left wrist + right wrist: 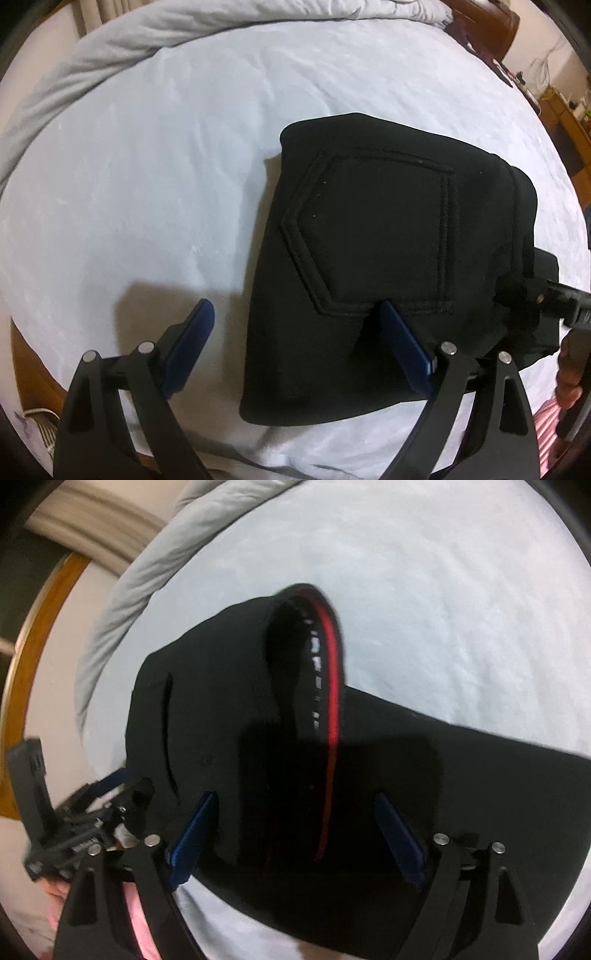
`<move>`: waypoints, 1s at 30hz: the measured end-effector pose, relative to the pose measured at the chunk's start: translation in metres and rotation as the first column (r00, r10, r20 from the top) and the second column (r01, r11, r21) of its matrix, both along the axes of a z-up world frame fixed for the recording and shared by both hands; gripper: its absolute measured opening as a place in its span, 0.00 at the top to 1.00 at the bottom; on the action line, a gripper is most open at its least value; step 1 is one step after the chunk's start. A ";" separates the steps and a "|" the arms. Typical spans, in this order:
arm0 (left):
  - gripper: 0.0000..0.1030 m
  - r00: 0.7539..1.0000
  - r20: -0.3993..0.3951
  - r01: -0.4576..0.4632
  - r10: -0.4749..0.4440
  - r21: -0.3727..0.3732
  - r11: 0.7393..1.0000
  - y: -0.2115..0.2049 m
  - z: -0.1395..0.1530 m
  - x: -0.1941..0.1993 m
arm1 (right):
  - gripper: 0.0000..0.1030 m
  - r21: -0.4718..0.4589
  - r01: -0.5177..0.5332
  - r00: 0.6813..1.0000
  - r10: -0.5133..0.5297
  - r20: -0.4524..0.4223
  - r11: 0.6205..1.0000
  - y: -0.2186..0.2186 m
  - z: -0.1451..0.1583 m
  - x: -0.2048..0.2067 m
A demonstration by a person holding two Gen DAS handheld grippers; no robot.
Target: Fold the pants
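Both hand-held grippers stand spread apart, clamping nothing: the left hand-held gripper (295, 343) and right hand-held gripper (295, 830) hover at the near edge of the pants (369, 258), just ahead on the bed (147, 166). Already a compact bundle, the pants seem nearly folded; the waistband (330, 672) still gapes.

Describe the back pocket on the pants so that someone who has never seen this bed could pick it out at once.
Start at the pale bed sheet, then find the folded black pants lying on it. The back pocket is the five-sided patch on their top face, outlined by raised double stitching, which sets it apart from the plain black cloth around it.
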State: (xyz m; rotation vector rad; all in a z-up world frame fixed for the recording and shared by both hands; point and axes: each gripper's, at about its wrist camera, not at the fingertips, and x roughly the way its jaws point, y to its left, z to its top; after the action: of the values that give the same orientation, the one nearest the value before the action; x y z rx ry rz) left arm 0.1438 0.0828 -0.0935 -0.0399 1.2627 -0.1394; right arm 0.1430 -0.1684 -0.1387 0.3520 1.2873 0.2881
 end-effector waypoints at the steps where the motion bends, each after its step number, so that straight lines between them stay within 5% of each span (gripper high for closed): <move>1: 0.11 1.000 -0.011 -0.008 0.008 -0.013 1.000 0.002 -0.001 0.001 | 0.35 -0.009 -0.013 1.000 0.014 0.014 1.000 0.003 0.001 0.000; 4: 0.11 0.999 -0.026 -0.021 0.020 -0.027 0.999 0.005 -0.002 -0.001 | 0.62 0.026 -0.043 0.999 0.043 0.030 0.999 0.011 0.001 -0.001; 11: 0.13 0.998 -0.031 -0.063 0.062 -0.048 0.997 0.006 0.010 -0.002 | 0.80 0.022 -0.059 0.996 0.057 0.075 0.998 0.014 0.011 -0.011; 20: 0.13 0.991 0.008 -0.130 0.132 -0.128 0.983 0.021 0.047 -0.006 | 0.84 0.186 -0.067 0.983 0.034 0.179 0.980 -0.004 0.060 -0.032; 30: 0.13 1.000 0.006 -0.027 0.028 -0.107 0.994 -0.025 0.045 -0.010 | 0.84 0.154 0.045 0.973 -0.079 0.218 0.987 -0.087 0.094 -0.086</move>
State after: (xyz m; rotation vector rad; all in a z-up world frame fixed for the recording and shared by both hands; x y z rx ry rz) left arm 0.1339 0.0574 -0.0483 -0.1495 1.2454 -0.1832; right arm 0.0570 -0.2554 -0.0444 0.4719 1.0346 0.3606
